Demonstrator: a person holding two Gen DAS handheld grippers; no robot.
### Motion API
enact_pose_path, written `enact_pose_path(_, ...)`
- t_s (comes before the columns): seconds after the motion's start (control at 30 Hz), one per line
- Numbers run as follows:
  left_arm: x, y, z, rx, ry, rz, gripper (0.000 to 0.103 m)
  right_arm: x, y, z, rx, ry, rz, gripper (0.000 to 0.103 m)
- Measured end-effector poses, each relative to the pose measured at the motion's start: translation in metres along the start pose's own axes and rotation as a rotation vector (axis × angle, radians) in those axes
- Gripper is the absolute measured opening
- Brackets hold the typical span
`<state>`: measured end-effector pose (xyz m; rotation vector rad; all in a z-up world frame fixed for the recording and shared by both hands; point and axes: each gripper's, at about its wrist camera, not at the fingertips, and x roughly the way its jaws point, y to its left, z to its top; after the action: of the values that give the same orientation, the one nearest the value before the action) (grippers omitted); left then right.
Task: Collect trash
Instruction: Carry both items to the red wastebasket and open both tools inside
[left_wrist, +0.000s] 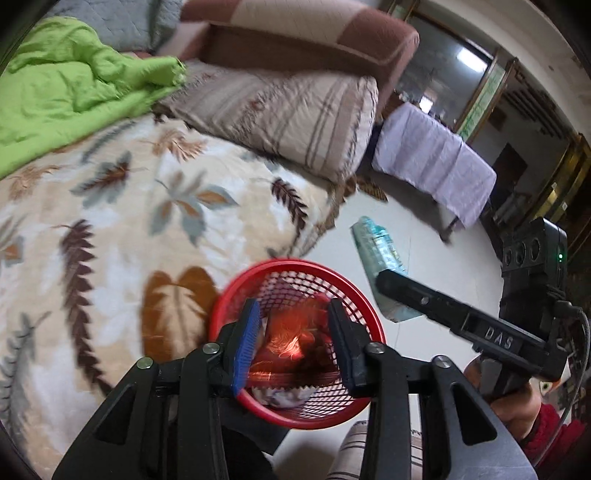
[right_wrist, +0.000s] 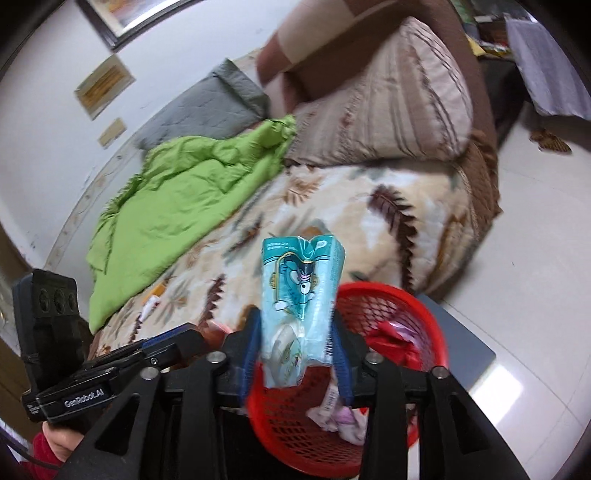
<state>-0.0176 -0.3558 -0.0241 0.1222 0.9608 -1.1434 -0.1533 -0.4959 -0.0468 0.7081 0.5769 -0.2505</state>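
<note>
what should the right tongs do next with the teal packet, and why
Probably carry it slightly further over the red mesh plastic basket and let go. The crumpled teal plastic packet sits between the right tongs, above the basket's near rim rather than its middle, so a drop now might catch the edge.

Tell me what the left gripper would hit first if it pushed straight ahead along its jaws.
Probably the red wrapper between the left gripper jaws, then the red mesh basket below it; depth is unclear.

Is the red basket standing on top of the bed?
No, the red basket stands on the pale floor beside the bed, with trash already inside it.
</note>
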Motion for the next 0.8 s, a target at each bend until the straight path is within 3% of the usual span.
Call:
enact_pose_path(0.07,0.004,0.001,0.000,-0.017,0.002,0.001,0.051,0.002,-0.009,-0.001,0.022,0.003,-0.021,0.057)
enact_pose_path(0.37,-0.037,0.040,0.002,-0.084,-0.088,0.086,0.061,0.008,0.007,0.005,-0.018,0.003,0.042,0.057)
enact_pose_path(0.57,-0.074,0.092,-0.005,-0.161,-0.135,0.199,0.062,0.042,0.057,0.003,-0.110,0.082,0.123,0.059)
enact_pose_path(0.8,-0.119,0.176,-0.022,-0.324,-0.212,0.316,0.062,0.091,0.131,0.002,-0.203,0.176,0.240,0.059)
